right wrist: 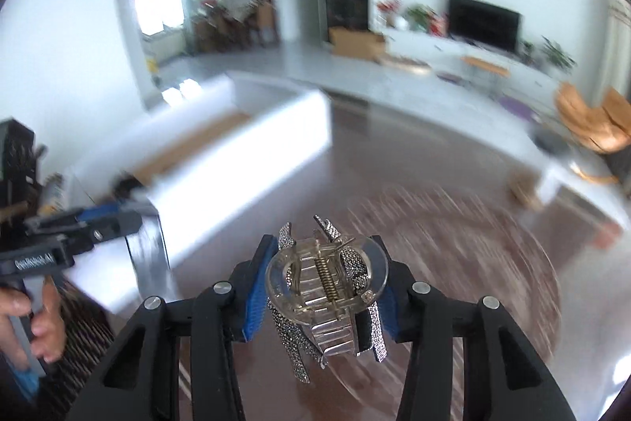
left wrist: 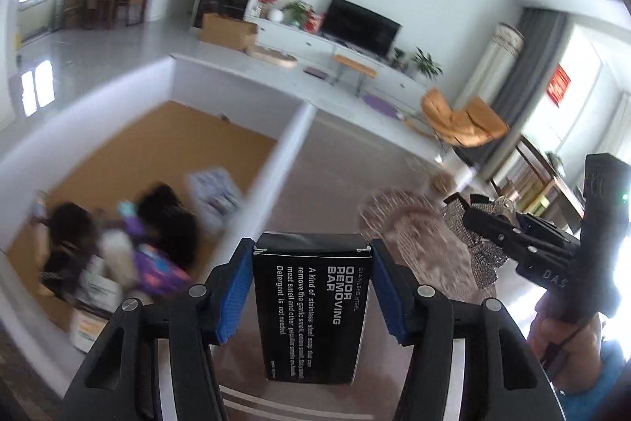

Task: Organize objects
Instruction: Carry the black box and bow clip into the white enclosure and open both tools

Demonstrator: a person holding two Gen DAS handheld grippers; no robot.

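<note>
My left gripper [left wrist: 311, 255] is shut on a black box [left wrist: 311, 306] printed "Odor Removing Bar", held above the brown table beside a white storage box [left wrist: 292, 133]. My right gripper [right wrist: 325, 263] is shut on a clear hair claw clip [right wrist: 327, 287] with glittery silver ribbons. In the left wrist view the right gripper [left wrist: 469, 212] and its clip [left wrist: 473, 239] show at the right. In the right wrist view the left gripper [right wrist: 118, 219] shows at the far left, by the white storage box [right wrist: 244, 152].
The white box has a cork-coloured floor and holds several blurred items [left wrist: 118, 243], dark, purple and white. A round woven mat [left wrist: 414, 235] lies on the brown table [right wrist: 355, 160]. Behind are a TV unit [left wrist: 359, 22] and an orange chair [left wrist: 461, 121].
</note>
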